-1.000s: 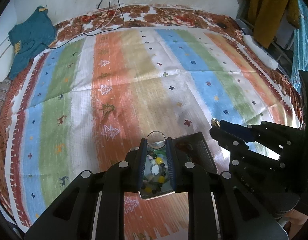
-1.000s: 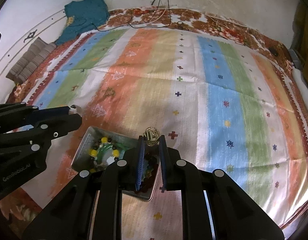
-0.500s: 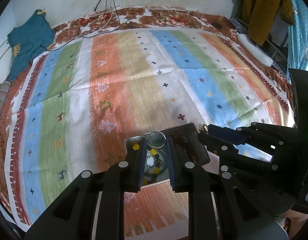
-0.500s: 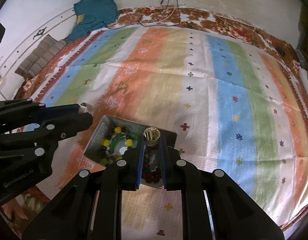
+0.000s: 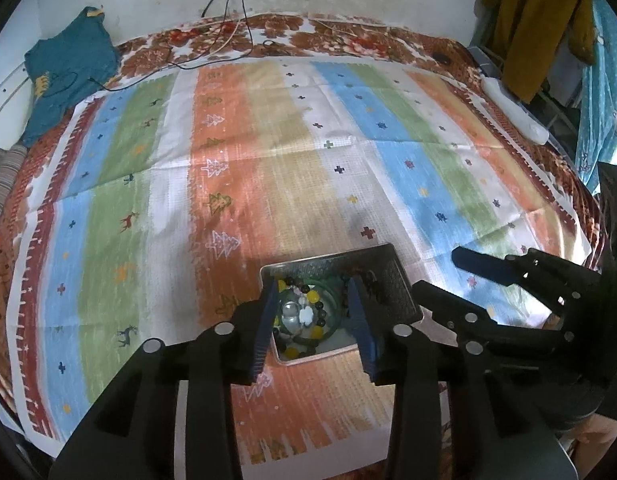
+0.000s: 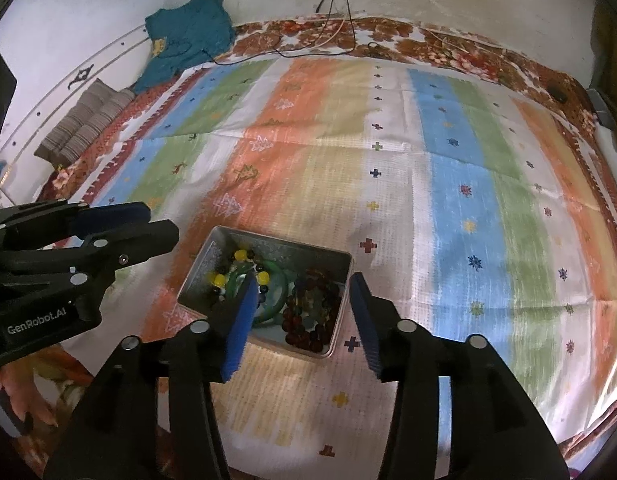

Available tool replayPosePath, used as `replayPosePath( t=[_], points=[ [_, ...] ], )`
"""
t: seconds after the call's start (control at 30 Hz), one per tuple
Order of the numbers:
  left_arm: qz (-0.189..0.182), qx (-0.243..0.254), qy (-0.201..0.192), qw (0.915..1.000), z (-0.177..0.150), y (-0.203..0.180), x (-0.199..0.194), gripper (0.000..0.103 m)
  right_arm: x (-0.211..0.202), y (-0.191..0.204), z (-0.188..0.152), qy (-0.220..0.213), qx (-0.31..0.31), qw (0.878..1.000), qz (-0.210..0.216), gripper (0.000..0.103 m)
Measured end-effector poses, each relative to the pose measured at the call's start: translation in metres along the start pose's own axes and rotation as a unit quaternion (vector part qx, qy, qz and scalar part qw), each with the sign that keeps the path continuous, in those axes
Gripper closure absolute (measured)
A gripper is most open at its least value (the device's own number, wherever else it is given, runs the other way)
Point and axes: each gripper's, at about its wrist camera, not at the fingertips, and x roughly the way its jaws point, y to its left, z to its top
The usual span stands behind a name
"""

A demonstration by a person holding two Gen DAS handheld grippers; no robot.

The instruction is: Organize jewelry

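A metal tin (image 5: 400, 280) (image 6: 268, 240) sits on the striped cloth near the front edge. It holds a green bangle (image 6: 280, 280), a yellow and dark bead bracelet (image 6: 240, 258), a dark red bead bracelet (image 6: 308, 320) and a clear round piece (image 5: 290, 312). My left gripper (image 5: 314, 320) is open and empty, hovering over the tin's left half. My right gripper (image 6: 302, 316) is open and empty over the tin's right half. Each gripper shows in the other's view, the right one (image 5: 448, 276) and the left one (image 6: 156, 224).
The striped cloth (image 5: 308, 160) covers a bed with a brown floral border. A teal garment (image 5: 64, 72) lies at the far left corner, cables (image 5: 212, 52) run along the far edge, and a white power strip (image 5: 516, 112) lies at the right. Folded striped fabric (image 6: 84, 120) lies left.
Both grippers were shut, each on a ring, above the tin. Both have opened and hold nothing. The left gripper has moved down over the tin.
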Motion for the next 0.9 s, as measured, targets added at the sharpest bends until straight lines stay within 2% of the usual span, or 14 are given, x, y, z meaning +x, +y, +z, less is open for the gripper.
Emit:
replayPosePath(
  t=[0.13, 0.27, 0.37, 0.53, 0.6, 0.7, 0.9],
  points=[
    [0.001, 0.003, -0.004, 1.0, -0.008, 0.001, -0.007, 0.06, -0.006, 0.001, -0.004, -0.005, -0.001, 1.0, -0.005, 0.043],
    [-0.002, 0.005, -0.01, 0.9999, -0.015, 0.001, -0.014, 0.049, -0.015, 0.0, -0.005, -0.016, -0.002, 1.0, -0.007, 0.035],
    [-0.011, 0.002, -0.01, 0.9999, -0.022, 0.002, -0.015, 0.042, -0.018, 0.003, -0.007, -0.015, -0.022, 0.999, -0.034, 0.033],
    [0.007, 0.007, -0.009, 0.9999, -0.034, 0.002, -0.016, 0.035, -0.024, 0.008, -0.007, -0.017, -0.034, 0.999, -0.031, 0.028],
    [0.005, 0.008, -0.015, 0.9998, -0.035, 0.001, -0.02, 0.023, -0.026, 0.009, -0.009, -0.014, -0.039, 0.999, -0.034, 0.027],
    [0.004, 0.013, -0.027, 0.9995, -0.038, 0.0, -0.026, 0.016, -0.027, 0.01, -0.013, -0.007, -0.043, 0.998, -0.04, 0.021],
    [0.015, 0.01, -0.03, 0.9994, -0.043, 0.001, -0.029, 0.012, -0.034, 0.009, -0.022, -0.014, -0.04, 0.998, -0.037, 0.015]
  ],
)
